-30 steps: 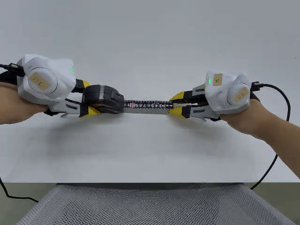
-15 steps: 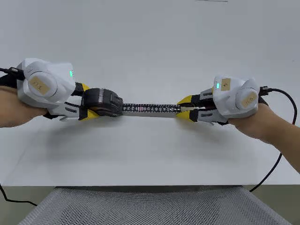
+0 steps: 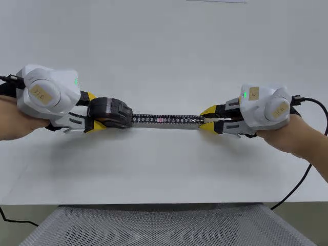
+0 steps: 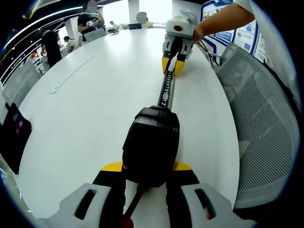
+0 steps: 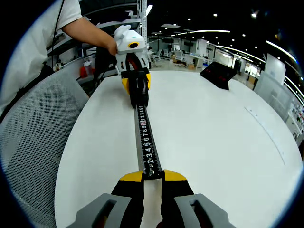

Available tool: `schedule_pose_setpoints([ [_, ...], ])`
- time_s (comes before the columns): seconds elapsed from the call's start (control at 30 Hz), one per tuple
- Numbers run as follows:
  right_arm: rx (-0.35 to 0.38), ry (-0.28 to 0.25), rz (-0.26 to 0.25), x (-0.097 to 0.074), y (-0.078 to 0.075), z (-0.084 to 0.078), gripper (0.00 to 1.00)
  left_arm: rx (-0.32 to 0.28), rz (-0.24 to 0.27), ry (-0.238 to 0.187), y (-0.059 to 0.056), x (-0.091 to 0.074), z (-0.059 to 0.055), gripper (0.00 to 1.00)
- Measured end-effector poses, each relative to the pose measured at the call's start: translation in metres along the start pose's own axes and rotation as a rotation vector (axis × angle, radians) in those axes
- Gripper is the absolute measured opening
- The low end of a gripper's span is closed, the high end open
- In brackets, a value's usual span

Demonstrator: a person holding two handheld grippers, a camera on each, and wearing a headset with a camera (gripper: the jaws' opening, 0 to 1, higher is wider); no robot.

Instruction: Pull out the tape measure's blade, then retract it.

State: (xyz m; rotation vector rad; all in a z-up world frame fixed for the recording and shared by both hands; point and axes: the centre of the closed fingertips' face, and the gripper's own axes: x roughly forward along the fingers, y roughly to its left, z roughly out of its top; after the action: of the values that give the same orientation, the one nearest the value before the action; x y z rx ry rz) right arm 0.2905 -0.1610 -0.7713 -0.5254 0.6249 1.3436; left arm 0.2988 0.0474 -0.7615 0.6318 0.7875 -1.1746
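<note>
I hold the left gripper (image 3: 96, 110) level over the desk (image 3: 154, 169), its fingers (image 3: 100, 124) clamped on the tape (image 3: 113, 111). The right gripper (image 3: 208, 119) faces it, well apart, fingers pinching the tip of the blade (image 3: 164, 120), which is stretched between them.

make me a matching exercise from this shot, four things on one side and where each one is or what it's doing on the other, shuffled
Things
1. tape measure case
2. blade
3. right gripper
4. mesh chair

Places or states
a. shut on the blade's free end
b. past the near edge of the table, on the person's side
c. clamped in the jaws of the left gripper
d. stretched between the two grippers

Pairs: 1-c, 2-d, 3-a, 4-b
</note>
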Motion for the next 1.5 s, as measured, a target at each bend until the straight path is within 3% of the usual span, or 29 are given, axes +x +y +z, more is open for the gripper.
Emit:
schedule_pose_setpoints([
  [1.5,0.029,0.055,-0.027,-0.029,-0.004,-0.032,0.09,-0.002,0.001,0.005,0.000,0.000,0.001,0.27],
])
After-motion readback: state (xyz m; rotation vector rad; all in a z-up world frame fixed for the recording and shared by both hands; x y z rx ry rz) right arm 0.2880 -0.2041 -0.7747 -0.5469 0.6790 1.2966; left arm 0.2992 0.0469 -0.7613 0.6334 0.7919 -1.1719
